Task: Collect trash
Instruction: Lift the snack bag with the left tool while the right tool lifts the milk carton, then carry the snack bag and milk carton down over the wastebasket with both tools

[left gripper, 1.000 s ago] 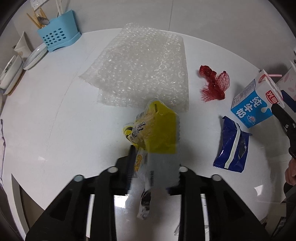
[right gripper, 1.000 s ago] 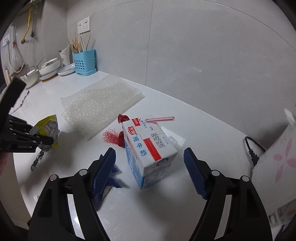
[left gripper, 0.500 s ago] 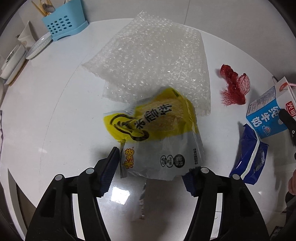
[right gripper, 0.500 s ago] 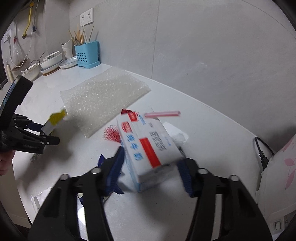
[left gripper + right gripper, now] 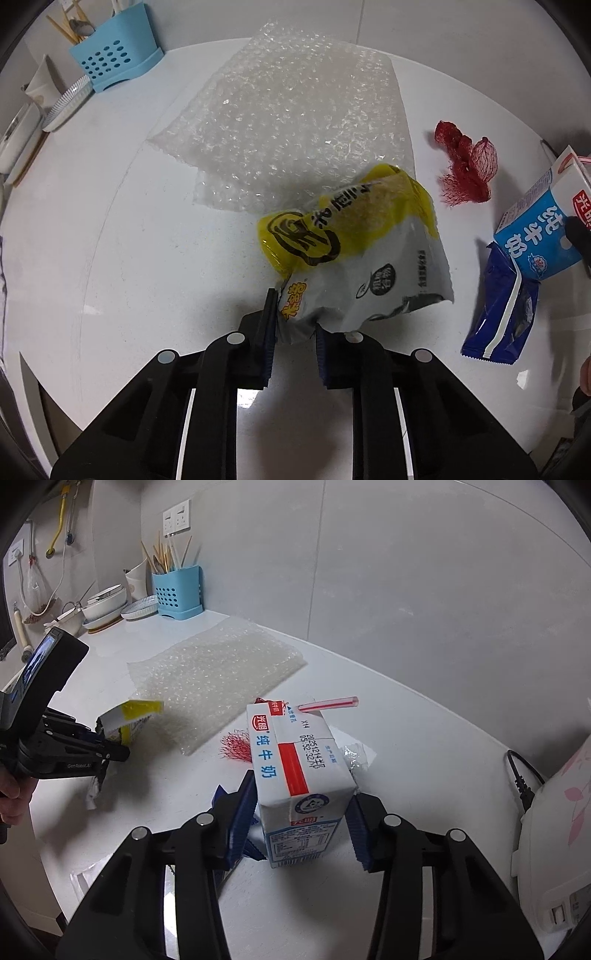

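White stone countertop (image 5: pixel 110 240) carries everything, curving along a grey tiled wall. Largest on it is a clear bubble-wrap sheet (image 5: pixel 295 122), lying flat toward the far side, with a blue utensil holder (image 5: pixel 114 59) of chopsticks beyond it and stacked bowls (image 5: pixel 105 603) near that. Next comes the blue-and-white milk carton (image 5: pixel 295 771) with a pink striped straw (image 5: pixel 328 703); the right gripper (image 5: pixel 301 812) has its jaws closing on the carton's two sides, blue pads pressed against it. A yellow-and-silver snack wrapper (image 5: pixel 354 251) overlaps the near edge of the bubble wrap, its lower corner caught between the pads of the left gripper (image 5: pixel 293 325), whose jaws are closing on it. A blue snack packet (image 5: pixel 502 314) lies just beside the carton, and a small red mesh net (image 5: pixel 465 162) rests between carton and bubble wrap.
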A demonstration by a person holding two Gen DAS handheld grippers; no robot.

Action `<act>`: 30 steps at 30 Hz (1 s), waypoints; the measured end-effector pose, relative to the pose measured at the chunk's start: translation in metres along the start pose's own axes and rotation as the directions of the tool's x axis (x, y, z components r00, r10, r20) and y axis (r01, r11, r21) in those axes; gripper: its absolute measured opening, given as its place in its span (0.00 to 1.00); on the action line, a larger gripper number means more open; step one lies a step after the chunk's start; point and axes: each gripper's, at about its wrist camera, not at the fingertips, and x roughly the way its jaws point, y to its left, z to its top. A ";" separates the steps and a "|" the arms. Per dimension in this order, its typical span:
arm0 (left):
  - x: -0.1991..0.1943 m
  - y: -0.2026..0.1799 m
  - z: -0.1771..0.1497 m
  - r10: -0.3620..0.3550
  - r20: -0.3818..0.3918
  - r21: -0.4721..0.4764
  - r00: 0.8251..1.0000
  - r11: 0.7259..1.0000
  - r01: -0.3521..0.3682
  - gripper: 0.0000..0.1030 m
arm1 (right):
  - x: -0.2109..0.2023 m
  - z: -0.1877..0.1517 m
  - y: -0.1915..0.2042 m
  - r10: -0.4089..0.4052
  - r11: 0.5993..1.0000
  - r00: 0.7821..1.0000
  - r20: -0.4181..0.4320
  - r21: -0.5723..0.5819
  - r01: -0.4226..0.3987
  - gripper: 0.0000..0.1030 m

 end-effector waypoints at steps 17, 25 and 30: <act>-0.045 0.013 -0.015 -0.073 0.090 0.038 0.993 0.997 0.070 0.15 | -0.045 -0.010 0.009 -0.101 0.990 0.994 0.052 0.104 0.095 0.41; -0.065 0.021 -0.029 -0.103 0.113 0.072 0.988 0.993 0.095 0.15 | -0.070 -0.018 0.023 -0.191 0.973 0.981 0.039 0.142 0.183 0.41; -0.078 0.027 -0.042 -0.136 0.129 0.093 0.982 0.988 0.124 0.15 | -0.089 -0.024 0.044 -0.210 0.968 0.977 0.043 0.152 0.202 0.41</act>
